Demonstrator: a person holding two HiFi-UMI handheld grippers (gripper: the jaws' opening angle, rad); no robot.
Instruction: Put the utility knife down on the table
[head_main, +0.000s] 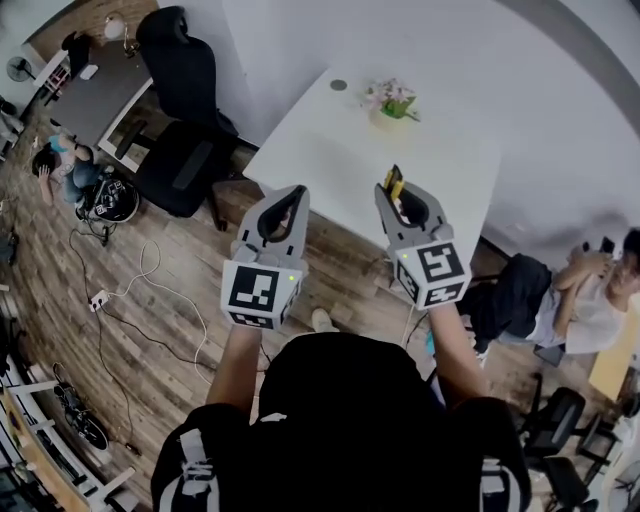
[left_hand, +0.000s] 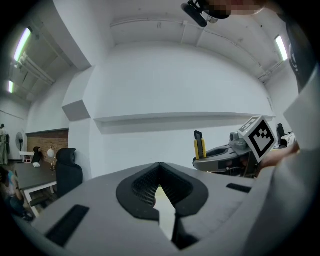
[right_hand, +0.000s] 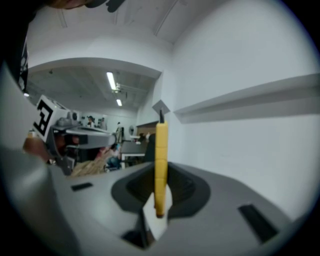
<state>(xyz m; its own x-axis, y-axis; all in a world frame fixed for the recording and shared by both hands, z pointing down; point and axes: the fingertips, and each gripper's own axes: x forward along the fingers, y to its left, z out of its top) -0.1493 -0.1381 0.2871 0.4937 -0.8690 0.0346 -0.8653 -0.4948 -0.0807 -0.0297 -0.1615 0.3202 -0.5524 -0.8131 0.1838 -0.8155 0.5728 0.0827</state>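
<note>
My right gripper (head_main: 397, 196) squeezes the utility knife (right_hand: 161, 150), up in the air over the table (head_main: 330, 150). My left gripper (head_main: 296, 194) is closed on nothing. I should lower the knife gently, then let go.

I'm in an open office or lab workroom. A white tabletop (head_main: 300, 160) stands against a plain white wall, with black office chairs (head_main: 185, 160) on a wood-plank floor (head_main: 340, 272). There are loose cables (head_main: 150, 262), a grey desk (head_main: 100, 100), ceiling strip lights (left_hand: 22, 44) and a seated person (head_main: 590, 300).
</note>
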